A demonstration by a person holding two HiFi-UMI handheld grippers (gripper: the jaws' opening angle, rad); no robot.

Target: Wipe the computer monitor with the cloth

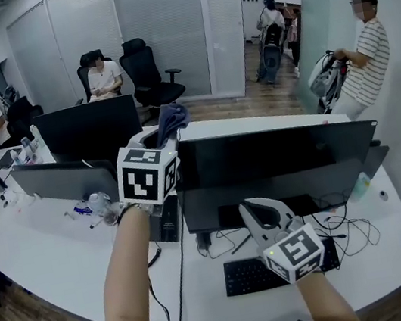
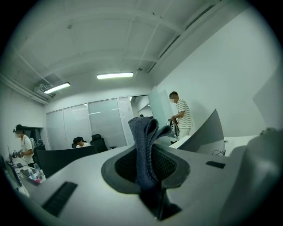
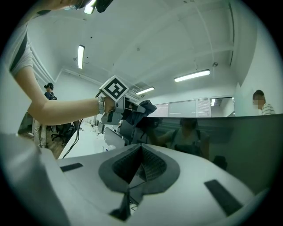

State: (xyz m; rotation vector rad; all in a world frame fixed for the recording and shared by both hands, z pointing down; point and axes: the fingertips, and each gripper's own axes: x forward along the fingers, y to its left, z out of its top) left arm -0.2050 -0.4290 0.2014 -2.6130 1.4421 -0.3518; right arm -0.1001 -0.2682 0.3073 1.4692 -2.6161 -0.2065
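The left claw (image 2: 148, 177) is pinching a dark blue knitted cloth (image 2: 143, 145), holding it at the top left corner of the wide black computer monitor (image 1: 277, 159), possibly touching it. The right claw (image 3: 134, 170) is hovering closed and empty before the screen, above the white worktop (image 1: 63, 253).

- We find keyboard (image 1: 240, 278) partly hidden behind right gripper (image 1: 260, 213).
- We lose the lower end of cloth (image 2: 143, 137) between the clamped jaws of left gripper (image 2: 149, 170).

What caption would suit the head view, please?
Left hand-held gripper holds a dark cloth at the monitor's top-left corner; right hand-held gripper hovers shut before it.
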